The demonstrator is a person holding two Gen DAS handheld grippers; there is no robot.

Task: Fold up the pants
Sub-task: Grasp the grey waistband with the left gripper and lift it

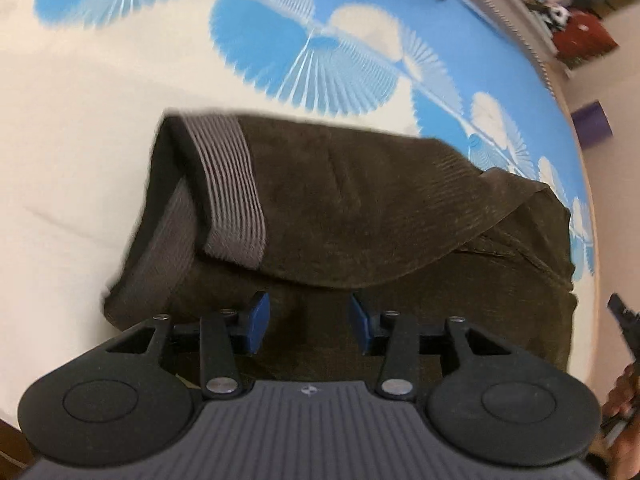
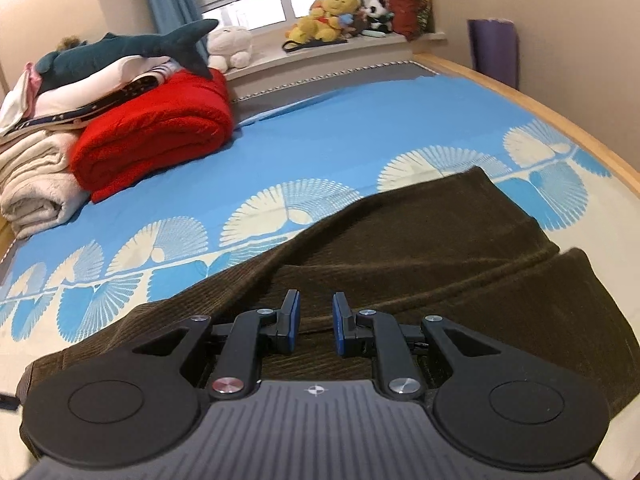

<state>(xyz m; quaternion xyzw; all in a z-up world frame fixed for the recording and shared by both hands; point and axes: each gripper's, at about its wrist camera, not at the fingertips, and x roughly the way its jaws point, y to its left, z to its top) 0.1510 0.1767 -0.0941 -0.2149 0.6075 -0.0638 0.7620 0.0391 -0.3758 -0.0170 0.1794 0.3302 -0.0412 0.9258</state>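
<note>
Dark brown corduroy pants [image 1: 360, 208] lie folded on the bed, with the grey ribbed waistband [image 1: 232, 184] turned up at the left end. My left gripper [image 1: 307, 322] is open and empty just above the near part of the pants. In the right wrist view the pants [image 2: 420, 248] stretch across the sheet, one layer lapped over another. My right gripper [image 2: 316, 322] is open and empty over the pants, its blue pads apart. The edge of the right gripper [image 1: 624, 324] shows at the right of the left wrist view.
The bed has a blue and cream fan-pattern sheet [image 2: 360, 132]. A folded red blanket [image 2: 156, 132], a cream blanket [image 2: 36, 184] and a plush shark [image 2: 132, 50] sit at the far left. Stuffed toys [image 2: 332, 12] line the windowsill. A purple roll [image 2: 494, 50] stands by the wall.
</note>
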